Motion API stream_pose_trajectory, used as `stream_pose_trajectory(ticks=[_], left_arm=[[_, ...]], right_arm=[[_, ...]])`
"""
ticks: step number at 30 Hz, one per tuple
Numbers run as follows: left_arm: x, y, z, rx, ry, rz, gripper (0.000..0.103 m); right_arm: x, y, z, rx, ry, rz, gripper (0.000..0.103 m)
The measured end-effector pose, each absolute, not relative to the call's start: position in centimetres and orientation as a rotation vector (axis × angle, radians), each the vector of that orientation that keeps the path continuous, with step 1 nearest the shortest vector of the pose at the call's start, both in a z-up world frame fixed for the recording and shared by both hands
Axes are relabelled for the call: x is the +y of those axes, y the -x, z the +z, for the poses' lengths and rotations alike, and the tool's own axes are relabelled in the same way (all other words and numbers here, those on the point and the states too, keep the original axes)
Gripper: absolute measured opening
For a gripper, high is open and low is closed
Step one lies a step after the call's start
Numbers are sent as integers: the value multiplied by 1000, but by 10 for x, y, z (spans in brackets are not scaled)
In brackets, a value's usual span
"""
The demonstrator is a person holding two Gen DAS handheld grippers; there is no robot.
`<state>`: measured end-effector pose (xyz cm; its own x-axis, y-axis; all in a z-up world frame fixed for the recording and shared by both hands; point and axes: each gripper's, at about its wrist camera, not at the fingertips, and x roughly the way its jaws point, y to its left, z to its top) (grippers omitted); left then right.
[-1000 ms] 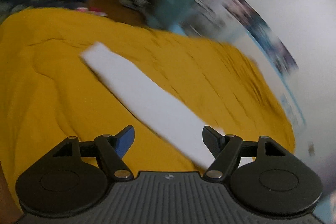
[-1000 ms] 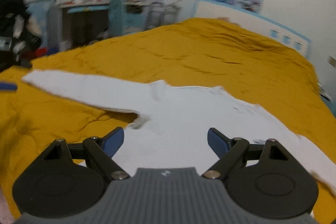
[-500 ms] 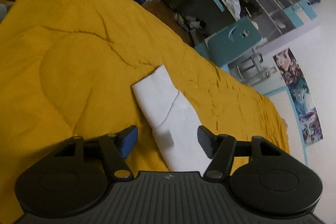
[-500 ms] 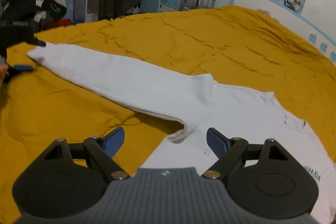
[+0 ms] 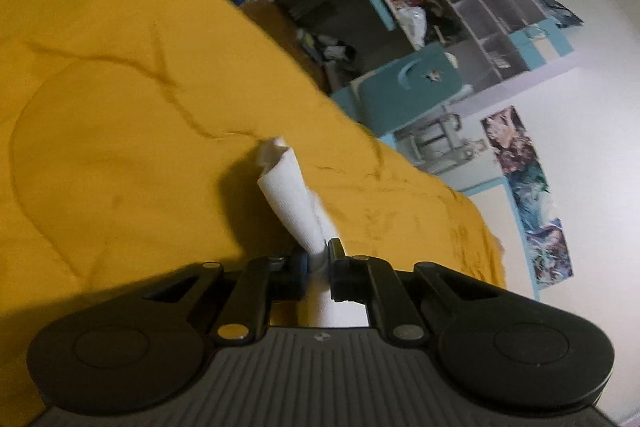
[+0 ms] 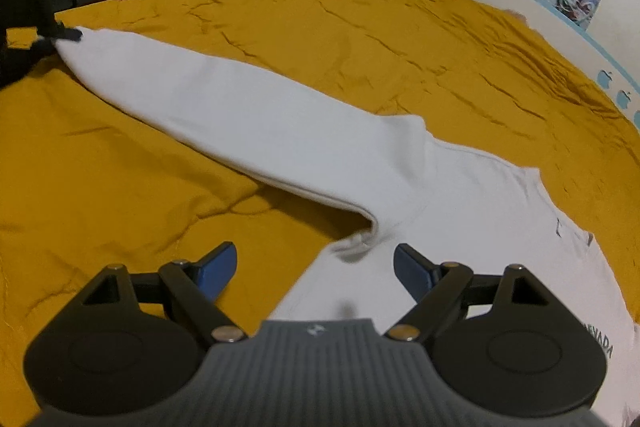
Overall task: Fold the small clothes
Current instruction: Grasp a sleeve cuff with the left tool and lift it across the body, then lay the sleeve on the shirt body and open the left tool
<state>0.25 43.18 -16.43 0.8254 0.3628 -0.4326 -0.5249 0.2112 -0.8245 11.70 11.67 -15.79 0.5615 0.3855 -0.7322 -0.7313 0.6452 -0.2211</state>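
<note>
The left claw (image 5: 318, 263) has just been closing and now pinches the cuff (image 5: 288, 187) of the white shirt (image 6: 360, 163), which lies flat on the yellow bed (image 6: 360, 39). The right claw (image 6: 314, 267) gapes over its armpit, seemingly not touching.

White shirt (image 6: 304, 135) of soft matt knit cloth, cuff (image 5: 294, 199) finely ribbed — lying on a creased, matt mustard cloth bedspread (image 6: 360, 39); gripper bodies matt black plastic.
</note>
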Motion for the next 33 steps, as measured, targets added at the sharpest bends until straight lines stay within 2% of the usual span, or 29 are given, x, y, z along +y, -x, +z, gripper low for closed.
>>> stream_pose_trajectory(ticks=[10, 14, 19, 25, 29, 33], left_arm=[[376, -73, -65, 104, 1067, 344, 10], [312, -115, -21, 101, 998, 140, 10], [216, -167, 9, 142, 953, -92, 10], [104, -213, -8, 259, 919, -286, 10], [36, -248, -55, 394, 866, -331, 10], [-12, -292, -89, 603, 726, -370, 28]], right_arm=[[20, -122, -137, 728, 432, 585, 81], [-37, -124, -135, 773, 361, 506, 81], [-101, -127, -137, 808, 279, 416, 81], [-176, -134, -143, 846, 191, 303, 82], [-224, -137, -150, 889, 123, 235, 82], [-253, -138, -158, 914, 77, 188, 82]])
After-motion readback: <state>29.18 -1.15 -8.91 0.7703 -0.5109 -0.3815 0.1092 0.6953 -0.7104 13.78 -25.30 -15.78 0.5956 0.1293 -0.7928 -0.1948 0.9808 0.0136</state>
